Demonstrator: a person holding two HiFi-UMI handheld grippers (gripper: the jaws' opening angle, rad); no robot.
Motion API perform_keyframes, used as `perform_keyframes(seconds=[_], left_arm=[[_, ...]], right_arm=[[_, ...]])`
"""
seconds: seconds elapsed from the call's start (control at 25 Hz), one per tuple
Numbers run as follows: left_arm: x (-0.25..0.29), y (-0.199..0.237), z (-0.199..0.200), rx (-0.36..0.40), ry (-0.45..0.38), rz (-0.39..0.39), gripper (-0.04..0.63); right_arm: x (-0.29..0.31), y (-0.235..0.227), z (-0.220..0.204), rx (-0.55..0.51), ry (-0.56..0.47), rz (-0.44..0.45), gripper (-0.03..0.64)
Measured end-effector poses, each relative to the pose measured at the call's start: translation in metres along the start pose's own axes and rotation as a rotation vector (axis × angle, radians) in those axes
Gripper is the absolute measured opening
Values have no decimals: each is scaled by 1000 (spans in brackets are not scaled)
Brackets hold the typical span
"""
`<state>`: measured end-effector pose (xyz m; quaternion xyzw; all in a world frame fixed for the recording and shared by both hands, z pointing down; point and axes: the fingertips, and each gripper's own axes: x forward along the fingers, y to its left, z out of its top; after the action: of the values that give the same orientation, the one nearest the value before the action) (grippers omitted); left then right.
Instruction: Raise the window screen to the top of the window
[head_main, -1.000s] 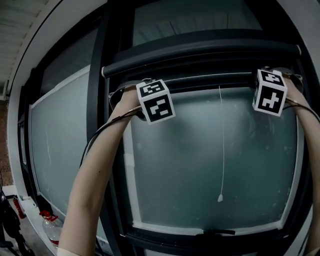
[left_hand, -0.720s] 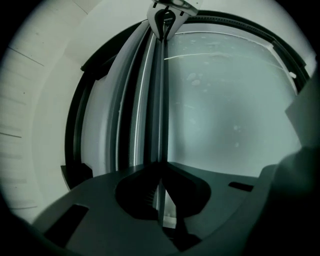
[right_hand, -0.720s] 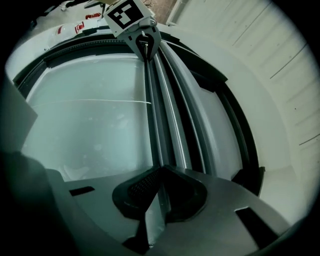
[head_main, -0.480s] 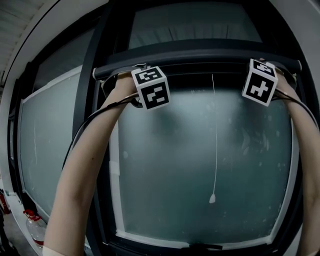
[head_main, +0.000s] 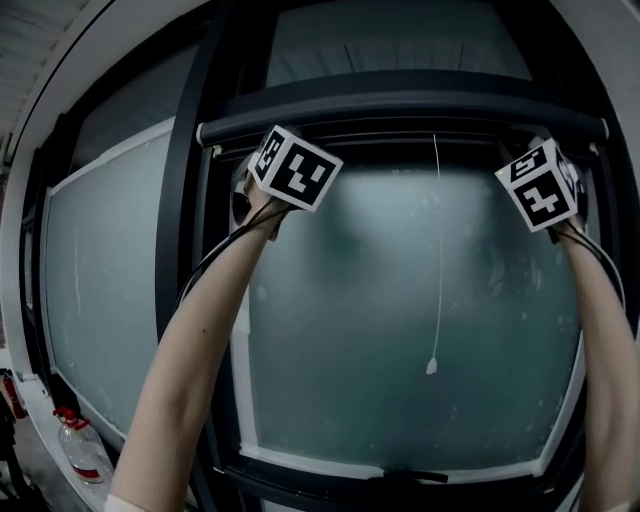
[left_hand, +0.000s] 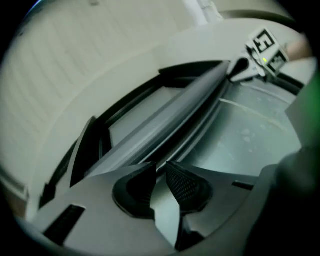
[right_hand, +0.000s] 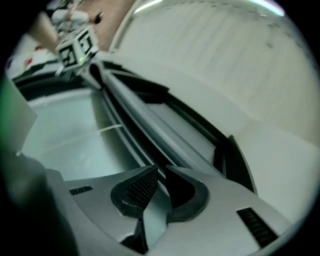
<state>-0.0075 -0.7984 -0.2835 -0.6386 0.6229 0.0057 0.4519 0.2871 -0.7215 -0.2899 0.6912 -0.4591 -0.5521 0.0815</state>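
The window screen is rolled up into the dark bar (head_main: 400, 112) along the top of the window frame, and the frosted pane (head_main: 400, 300) below it is uncovered. A thin white pull cord (head_main: 437, 250) hangs down the pane's middle. Both arms reach up; the left marker cube (head_main: 294, 167) and right marker cube (head_main: 541, 185) sit just below the bar's two ends. In the left gripper view, my left gripper (left_hand: 161, 170) is shut and empty, pointing along the grey bar (left_hand: 170, 125). My right gripper (right_hand: 161, 172) is likewise shut on nothing, just short of the bar (right_hand: 145, 125).
A second frosted pane (head_main: 100, 280) lies to the left behind a dark upright post (head_main: 185, 250). A bottle with a red cap (head_main: 80, 450) stands on the floor at lower left. A small dark handle (head_main: 410, 478) sits on the bottom frame rail. White wall runs above the window.
Both marker cubes have tilted and dropped a little below the top bar, where they were up against it before. The bar stays at the top.
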Motion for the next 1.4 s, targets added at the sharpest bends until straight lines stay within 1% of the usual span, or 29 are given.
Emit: perform_keyframes(seconds=[0.04, 0.08, 0.16, 0.2, 0.28, 0.32, 0.4, 0.44, 0.48, 0.52, 0.64, 0.68, 0.72, 0.8, 0.84, 0.92, 1.0, 1.08, 1.16, 1.2, 1.28, 1.32, 1.4], left_arm=[[-9, 3, -1, -110, -46, 11, 64], [-19, 3, -3, -236, -94, 7, 64], [-37, -8, -10, -480, -190, -31, 64], [-45, -17, -19, -571, -219, -38, 64], [-62, -38, -43, -695, -243, -39, 63], [-70, -53, -58, -751, -242, -46, 63], [-86, -89, -91, -869, -218, -70, 63], [-94, -110, -109, -912, -196, -81, 63], [-104, -131, -125, -932, -172, -88, 63], [-117, -152, -139, -930, -151, -96, 63], [-169, -215, -169, -867, -124, -143, 61], [-189, -237, -183, -843, -107, -155, 61], [-210, -262, -199, -819, -73, -162, 61], [-255, -316, -237, -781, 33, -185, 61], [-278, -342, -253, -780, 91, -202, 57], [-328, -386, -281, -816, 204, -238, 51], [-374, -421, -300, -841, 308, -282, 41], [-415, -448, -312, -832, 387, -325, 27], [-449, -464, -313, -826, 441, -350, 7], [-465, -469, -312, -835, 461, -353, 5], [-491, -472, -307, -876, 482, -339, 5], [-501, -471, -305, -894, 482, -328, 5], [-515, -464, -300, -899, 468, -317, 5]], right_arm=[[-7, -3, -1, 132, -50, -28, 52], [-14, -4, -4, 266, -90, -36, 52], [-26, 5, -15, 502, -137, -8, 52], [-34, 13, -22, 599, -153, 13, 52], [-53, 33, -37, 766, -182, 34, 52], [-66, 44, -46, 841, -187, 29, 52], [-95, 69, -72, 966, -172, -3, 52], [-111, 84, -86, 1007, -157, -15, 52], [-126, 101, -99, 1029, -137, -16, 52], [-142, 119, -110, 1035, -114, -6, 52], [-195, 176, -133, 1004, -43, 72, 52], [-215, 196, -141, 994, -17, 104, 52], [-237, 217, -149, 993, 14, 137, 52], [-282, 257, -165, 1008, 81, 207, 41], [-306, 276, -173, 1010, 115, 239, 40], [-356, 313, -186, 994, 186, 293, 37], [-405, 348, -197, 988, 266, 349, 26], [-449, 380, -206, 1011, 348, 418, 8], [-488, 406, -210, 1033, 417, 505, 7], [-508, 415, -210, 1036, 443, 551, 8], [-547, 428, -208, 1027, 480, 631, 7], [-565, 432, -208, 1022, 499, 654, 8], [-591, 438, -210, 1040, 543, 662, 7]])
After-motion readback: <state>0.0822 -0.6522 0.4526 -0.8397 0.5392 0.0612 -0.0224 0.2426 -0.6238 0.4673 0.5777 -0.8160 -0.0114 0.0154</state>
